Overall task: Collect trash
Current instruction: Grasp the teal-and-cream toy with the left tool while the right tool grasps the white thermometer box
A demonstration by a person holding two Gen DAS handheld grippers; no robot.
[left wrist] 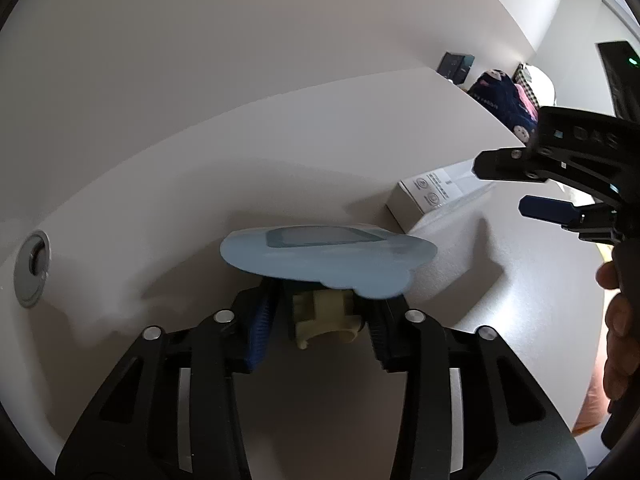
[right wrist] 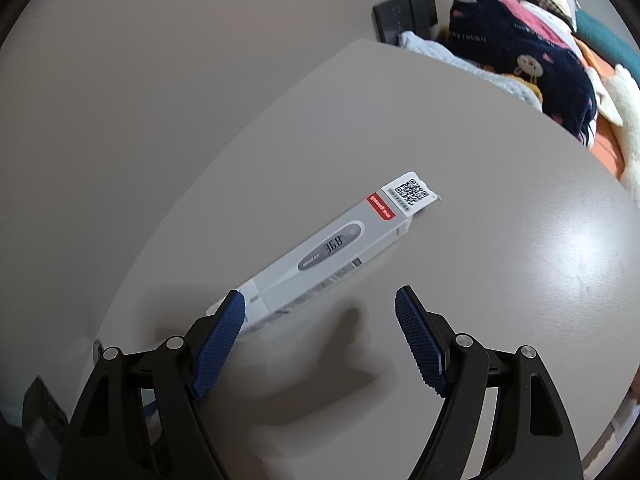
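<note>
A flat light blue piece of trash (left wrist: 328,258) with a cream plastic part (left wrist: 324,318) under it sits between the blue pads of my left gripper (left wrist: 320,326). The jaws stand narrow, with the pads against the sides of the cream part. A white thermometer box (right wrist: 332,248) with a red label and a QR flap lies on the pale table (right wrist: 500,260); the same box (left wrist: 432,196) shows in the left wrist view. My right gripper (right wrist: 320,294) hangs open just short of it, its left fingertip over the box's near end. That gripper (left wrist: 502,187) also shows at the right of the left wrist view.
A round grey cable grommet (left wrist: 32,268) is set in the table at the left. Beyond the table's far edge lie a heap of clothes and soft toys (right wrist: 520,60) and a black box (right wrist: 404,12). A person's hand (left wrist: 618,340) holds the right gripper.
</note>
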